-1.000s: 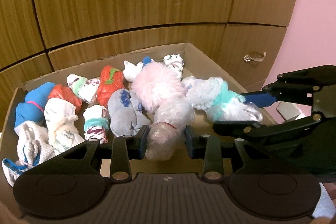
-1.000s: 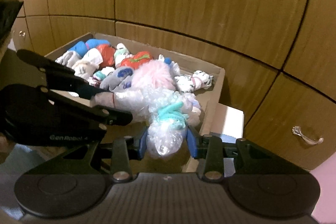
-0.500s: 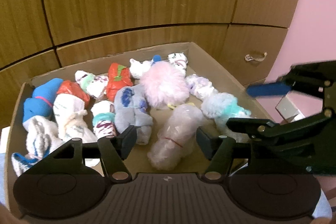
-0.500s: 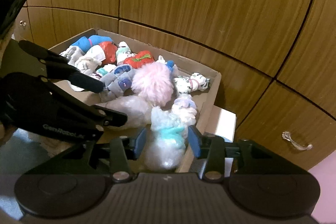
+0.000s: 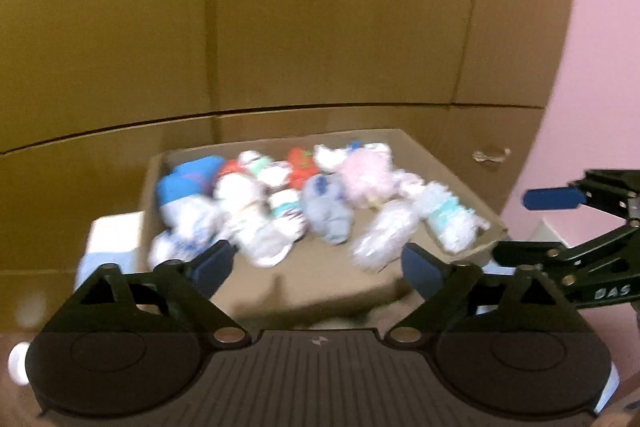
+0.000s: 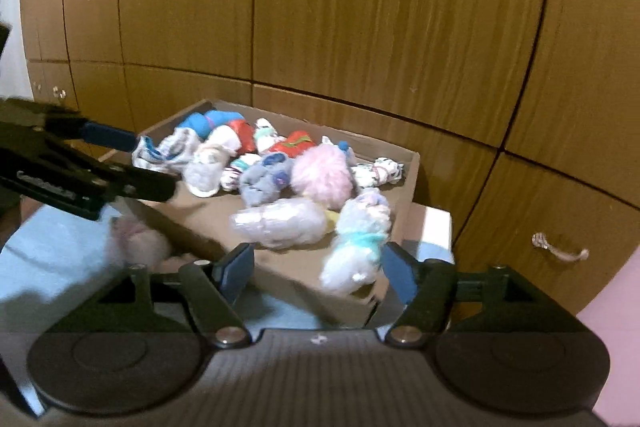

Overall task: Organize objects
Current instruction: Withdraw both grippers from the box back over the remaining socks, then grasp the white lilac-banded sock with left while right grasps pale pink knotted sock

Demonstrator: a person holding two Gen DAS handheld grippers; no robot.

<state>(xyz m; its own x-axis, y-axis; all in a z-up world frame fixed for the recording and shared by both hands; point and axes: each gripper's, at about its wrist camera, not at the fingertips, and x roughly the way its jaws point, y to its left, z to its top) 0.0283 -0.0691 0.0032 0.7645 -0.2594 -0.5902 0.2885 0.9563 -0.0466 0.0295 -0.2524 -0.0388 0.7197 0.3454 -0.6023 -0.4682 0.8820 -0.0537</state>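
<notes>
An open cardboard box [image 5: 436,163] holds several rolled sock bundles. Near its front lie a pale plastic-wrapped bundle [image 5: 382,231] [image 6: 280,223] and a white bundle with a teal band [image 5: 448,217] [image 6: 356,247], behind them a pink fluffy ball [image 5: 364,175] [image 6: 322,175]. My left gripper [image 5: 318,269] hangs back from the box, its jaws opening wide, nothing between them. My right gripper [image 6: 316,271] is also drawn back with its jaws opening; the teal-banded bundle lies beyond its pads, untouched. Each gripper shows at the side of the other's view [image 6: 140,159] [image 5: 528,225].
Wooden cabinet fronts [image 6: 360,27] rise behind the box, with a drawer handle [image 5: 490,155] [image 6: 560,247] at the right. A pink wall [image 5: 600,67] is beyond. A white box [image 5: 116,235] [image 6: 436,223] stands beside the carton. A pink fluffy item [image 6: 140,243] lies outside on a light blue surface [image 6: 48,259].
Both grippers opened and let go of their bundles, which now lie in the box. Both pulled back and up, so the box looks smaller and farther away.
</notes>
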